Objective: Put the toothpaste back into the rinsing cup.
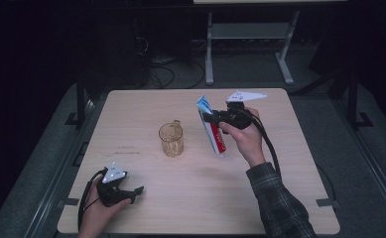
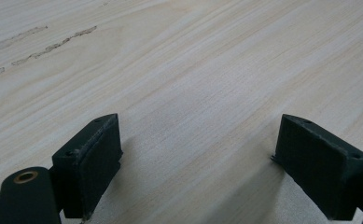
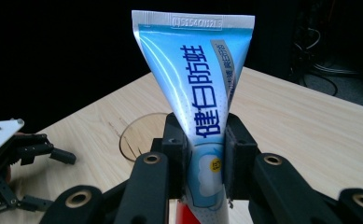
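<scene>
Right gripper (image 1: pixel 214 118), centre-right of frame: jaws clamped on toothpaste tube (image 1: pixel 212 128), held above table (image 1: pixel 280 198), crimped end up, probably for lowering into glass cup (image 1: pixel 171 139) at centre. Left gripper (image 1: pixel 131 193), lower left: jaws spread, empty, resting idle.

Toothpaste tube (image 3: pixel 202 93) hides most of the glass (image 3: pixel 139 135).

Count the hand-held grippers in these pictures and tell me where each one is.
2. The left hand-held gripper sits low at the table's near-left corner, jaws apart. The right hand-held gripper is raised over the table's far right part, clamped on a toothpaste tube beside the glass mug.
</scene>
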`<state>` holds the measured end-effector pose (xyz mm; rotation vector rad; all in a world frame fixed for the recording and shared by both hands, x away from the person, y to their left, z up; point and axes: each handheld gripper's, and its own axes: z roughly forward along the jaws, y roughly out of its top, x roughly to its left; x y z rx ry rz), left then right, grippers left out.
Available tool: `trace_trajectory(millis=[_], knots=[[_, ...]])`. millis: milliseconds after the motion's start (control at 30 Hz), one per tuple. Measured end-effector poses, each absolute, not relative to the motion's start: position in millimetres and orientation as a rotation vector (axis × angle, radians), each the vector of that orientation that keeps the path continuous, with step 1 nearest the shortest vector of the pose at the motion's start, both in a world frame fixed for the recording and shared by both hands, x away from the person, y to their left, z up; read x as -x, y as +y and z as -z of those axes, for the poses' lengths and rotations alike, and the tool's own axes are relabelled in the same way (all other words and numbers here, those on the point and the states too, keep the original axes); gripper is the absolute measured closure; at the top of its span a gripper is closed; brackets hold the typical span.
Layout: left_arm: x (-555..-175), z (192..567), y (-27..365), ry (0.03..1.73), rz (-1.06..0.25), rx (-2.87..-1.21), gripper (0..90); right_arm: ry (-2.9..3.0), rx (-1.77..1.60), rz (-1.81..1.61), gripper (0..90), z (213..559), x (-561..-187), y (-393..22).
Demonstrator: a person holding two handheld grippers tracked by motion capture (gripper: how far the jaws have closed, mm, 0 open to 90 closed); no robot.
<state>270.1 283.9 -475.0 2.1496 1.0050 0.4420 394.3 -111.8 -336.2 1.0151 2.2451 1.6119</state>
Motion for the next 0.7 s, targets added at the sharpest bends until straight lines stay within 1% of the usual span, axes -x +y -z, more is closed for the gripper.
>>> trace_trajectory(millis=[700], knots=[[-270, 475, 283, 0.990, -0.436, -2.156, 13.0, 2.270, -0.948, -1.608, 73.6, 316, -420, -77]])
